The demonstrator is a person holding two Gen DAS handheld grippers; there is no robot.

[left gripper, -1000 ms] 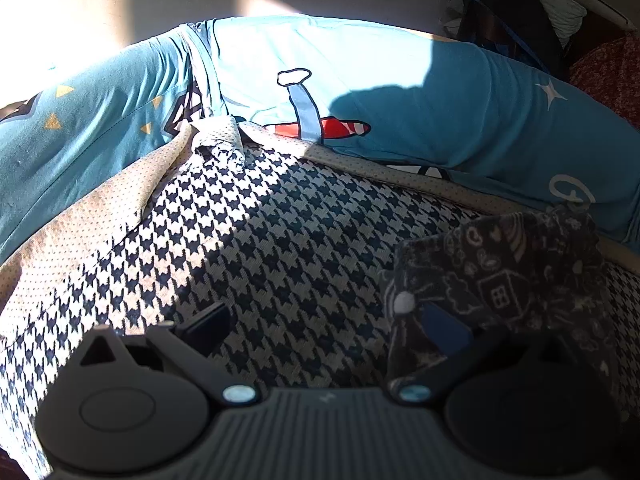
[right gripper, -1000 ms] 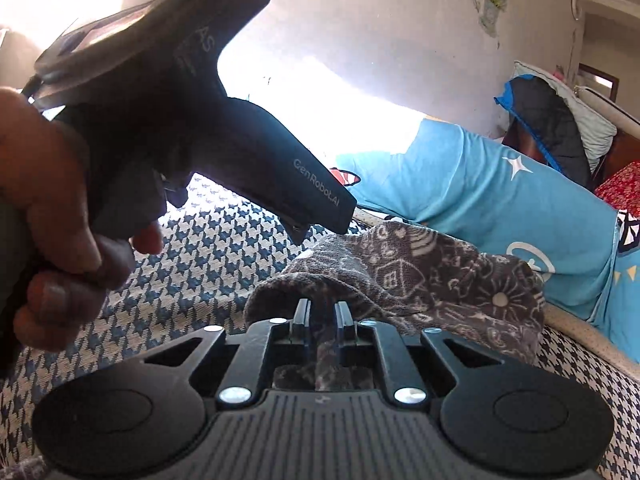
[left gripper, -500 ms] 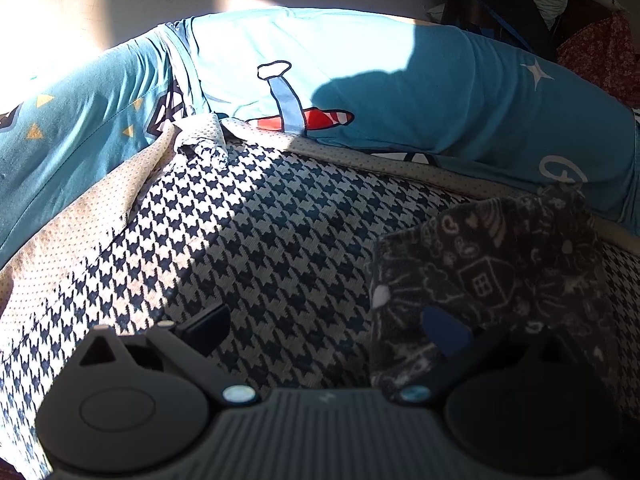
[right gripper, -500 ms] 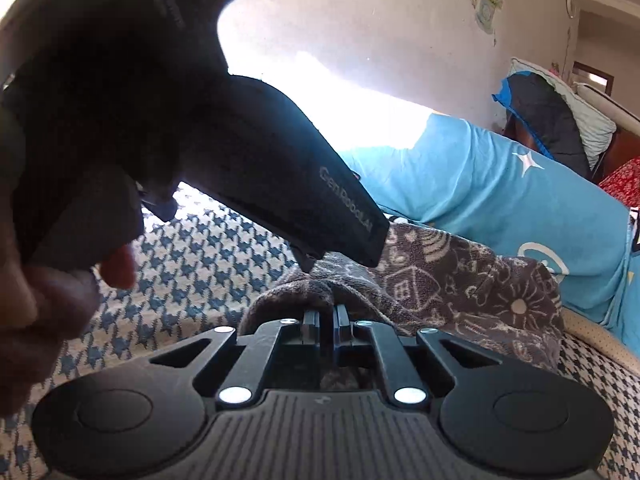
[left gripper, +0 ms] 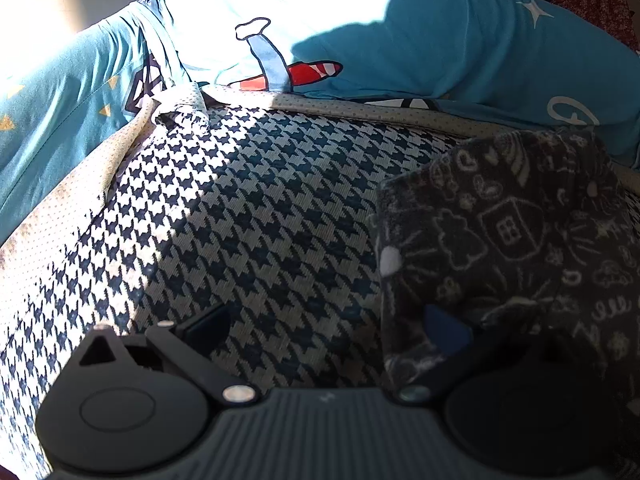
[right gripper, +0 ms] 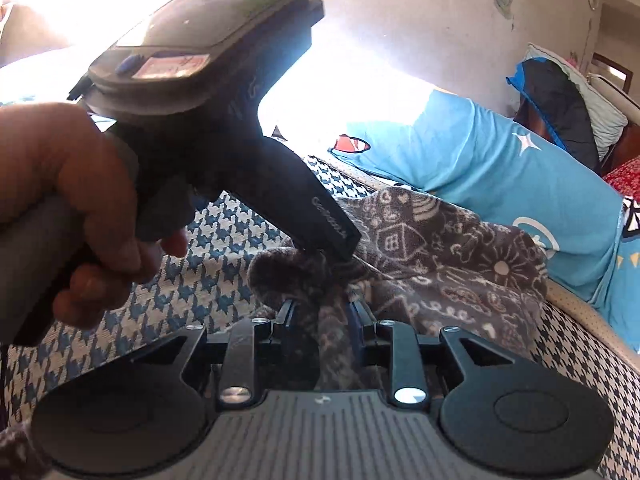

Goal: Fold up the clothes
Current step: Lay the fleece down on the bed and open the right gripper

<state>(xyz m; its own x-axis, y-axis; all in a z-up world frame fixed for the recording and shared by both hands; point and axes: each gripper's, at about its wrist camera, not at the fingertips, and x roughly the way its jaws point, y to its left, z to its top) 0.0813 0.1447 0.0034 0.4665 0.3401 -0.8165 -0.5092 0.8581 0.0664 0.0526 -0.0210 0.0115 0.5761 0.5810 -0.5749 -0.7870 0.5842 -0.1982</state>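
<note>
Grey doodle-print garment (right gripper: 440, 256) lies on houndstooth bed cover (left gripper: 248, 216) nr its far edge; right gripper (right gripper: 322, 314) opening, cloth between; left gripper (left gripper: 326, 326) spread wide, holding nothing.

You were working in a home bedroom: a bed under a houndstooth cover (left gripper: 256, 216), a blue cartoon-print duvet (left gripper: 440, 48) bunched along its far edge against a scuffed plaster wall (right gripper: 400, 32), pillows (right gripper: 592, 100) piled beyond the duvet.

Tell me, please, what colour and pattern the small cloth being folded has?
The cloth is dark grey with white doodle drawings, such as houses and hearts; the right wrist view shows it best.
</note>
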